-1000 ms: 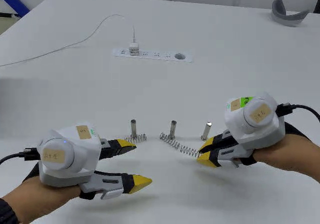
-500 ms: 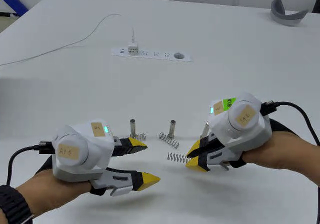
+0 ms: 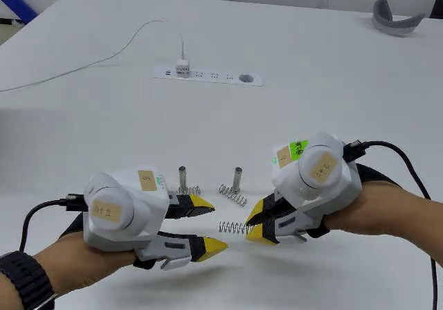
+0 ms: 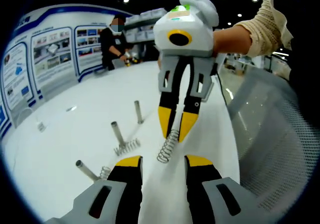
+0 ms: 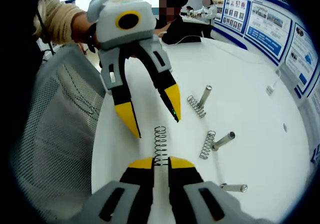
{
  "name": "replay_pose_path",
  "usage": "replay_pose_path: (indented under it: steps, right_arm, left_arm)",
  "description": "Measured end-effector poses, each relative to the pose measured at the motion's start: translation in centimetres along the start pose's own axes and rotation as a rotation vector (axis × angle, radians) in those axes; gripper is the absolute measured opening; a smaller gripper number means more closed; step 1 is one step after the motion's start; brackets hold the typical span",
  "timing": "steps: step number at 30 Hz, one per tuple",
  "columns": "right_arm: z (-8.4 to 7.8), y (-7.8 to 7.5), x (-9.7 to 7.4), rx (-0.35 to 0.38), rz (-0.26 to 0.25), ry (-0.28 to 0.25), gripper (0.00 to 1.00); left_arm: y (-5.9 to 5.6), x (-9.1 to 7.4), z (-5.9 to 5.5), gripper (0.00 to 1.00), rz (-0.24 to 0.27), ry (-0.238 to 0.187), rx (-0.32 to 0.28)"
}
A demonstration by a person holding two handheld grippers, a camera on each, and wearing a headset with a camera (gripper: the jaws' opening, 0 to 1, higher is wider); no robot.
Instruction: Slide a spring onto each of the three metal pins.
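Observation:
Two upright metal pins (image 3: 183, 178) (image 3: 237, 178) stand on the white table (image 3: 291, 109); the right gripper view has a third pin (image 5: 232, 187) lying at its lower right. A loose spring (image 3: 194, 189) lies by the left pin, another spring (image 3: 233, 194) by the middle one. My right gripper (image 3: 252, 225) (image 5: 161, 163) is shut on one end of a third spring (image 3: 234, 227) (image 5: 160, 144), which sticks out towards my left gripper (image 3: 213, 225) (image 4: 164, 161). The left gripper is open, its tips on either side of the spring's free end (image 4: 167, 146).
A white power strip (image 3: 208, 76) with a plugged-in cable (image 3: 104, 61) lies further back on the table. A grey curved object (image 3: 394, 19) rests at the far right corner. A mesh chair back (image 5: 65, 114) is near the table edge.
My right gripper has carried the spring left and nearer to me, away from the pins. My left gripper has moved right to meet it, still open.

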State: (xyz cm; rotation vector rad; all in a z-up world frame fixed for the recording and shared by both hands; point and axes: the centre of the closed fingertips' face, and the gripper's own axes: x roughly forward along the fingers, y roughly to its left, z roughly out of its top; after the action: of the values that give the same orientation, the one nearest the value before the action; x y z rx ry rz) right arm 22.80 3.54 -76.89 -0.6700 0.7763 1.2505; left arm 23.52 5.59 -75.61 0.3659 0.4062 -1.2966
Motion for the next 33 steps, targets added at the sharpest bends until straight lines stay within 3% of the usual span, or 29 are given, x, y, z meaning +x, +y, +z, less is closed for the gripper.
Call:
replay_pose_path:
  steps: [13, 18, 25, 33]
  right_arm:
    - [0.5, 0.7, 0.0, -0.042, 0.022, 0.013, 0.11]
    - [0.8, 0.9, -0.1, -0.050, 0.028, 0.011, 0.11]
    - [1.0, 1.1, -0.5, -0.059, 0.032, 0.016, 0.11]
    - [2.3, 1.2, -1.3, -0.080, 0.030, 0.002, 0.12]
  left_arm:
    - [-0.8, 0.6, -0.1, 0.22, -0.026, 0.017, 0.059]
    - [-1.1, 0.7, -0.2, 0.14, -0.034, 0.026, 0.087]
    - [-1.2, 0.8, -0.3, 0.12, -0.033, 0.032, 0.104]
    - [-1.2, 0.8, -0.4, 0.11, -0.033, 0.041, 0.107]
